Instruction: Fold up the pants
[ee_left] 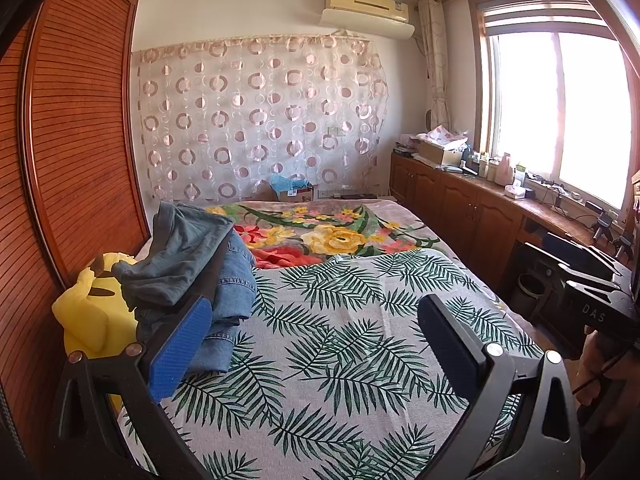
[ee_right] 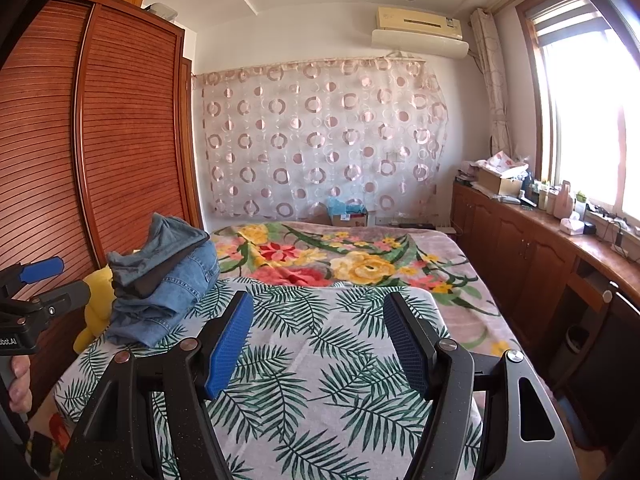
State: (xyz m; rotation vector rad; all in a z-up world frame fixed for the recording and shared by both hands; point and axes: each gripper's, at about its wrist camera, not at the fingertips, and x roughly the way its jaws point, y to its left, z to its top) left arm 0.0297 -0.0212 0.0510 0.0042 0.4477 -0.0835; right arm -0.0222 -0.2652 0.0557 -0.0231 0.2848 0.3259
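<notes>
A pile of pants (ee_left: 200, 264) (ee_right: 160, 280), blue denim under grey-blue cloth, lies heaped at the left edge of the bed. My left gripper (ee_left: 316, 344) is open above the leaf-print cover (ee_left: 340, 360), its left finger just in front of the pile, with nothing between the pads. My right gripper (ee_right: 318, 340) is open too, hovering over the same leaf-print cover (ee_right: 312, 400) to the right of the pile, holding nothing. The right gripper's body (ee_left: 592, 292) shows at the right edge of the left wrist view; the left gripper's body (ee_right: 36, 300) shows at the left edge of the right wrist view.
A yellow plush toy (ee_left: 94, 312) sits wedged between the pile and the slatted wooden wardrobe (ee_left: 72, 140). A floral blanket (ee_left: 320, 232) covers the far half of the bed. Low wooden cabinets (ee_right: 520, 256) with clutter run along the right under the window.
</notes>
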